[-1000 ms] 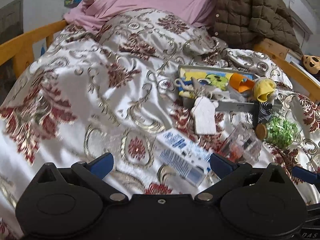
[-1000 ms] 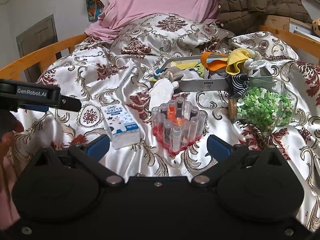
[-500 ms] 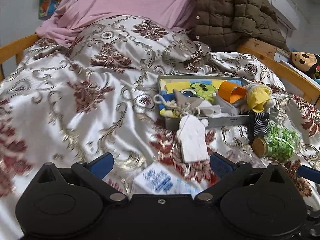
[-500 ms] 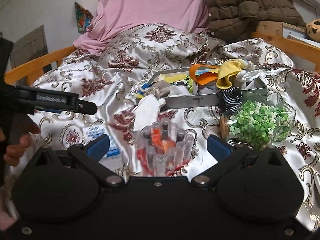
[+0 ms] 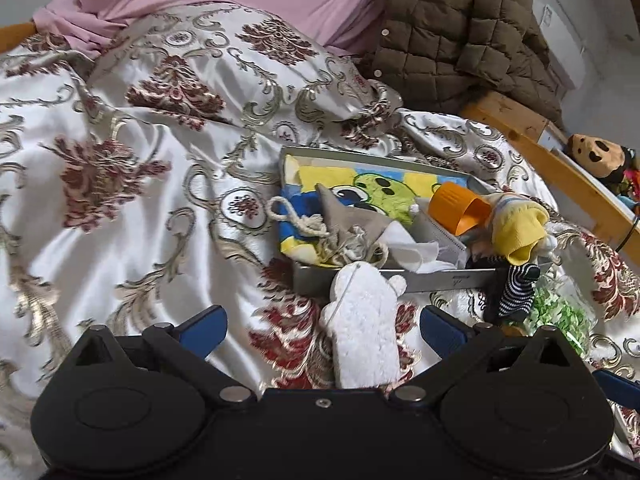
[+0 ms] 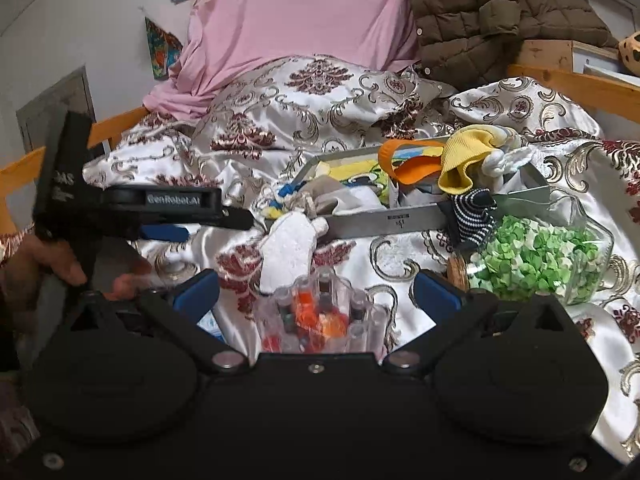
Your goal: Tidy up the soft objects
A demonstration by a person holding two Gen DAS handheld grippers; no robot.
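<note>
Left hand-held gripper (image 5: 322, 326) (fingers apart) around white plush (image 5: 366, 320), ungrasped.

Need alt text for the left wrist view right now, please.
The open left gripper hovers over a white fluffy soft toy lying on the patterned satin bedspread, in front of a grey metal tray filled with cloth items. A black-and-white striped sock hangs over the tray's front.

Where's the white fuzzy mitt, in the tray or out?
Out. The white mitt lies on the bedspread, its top against the grey tray's front wall.
</note>
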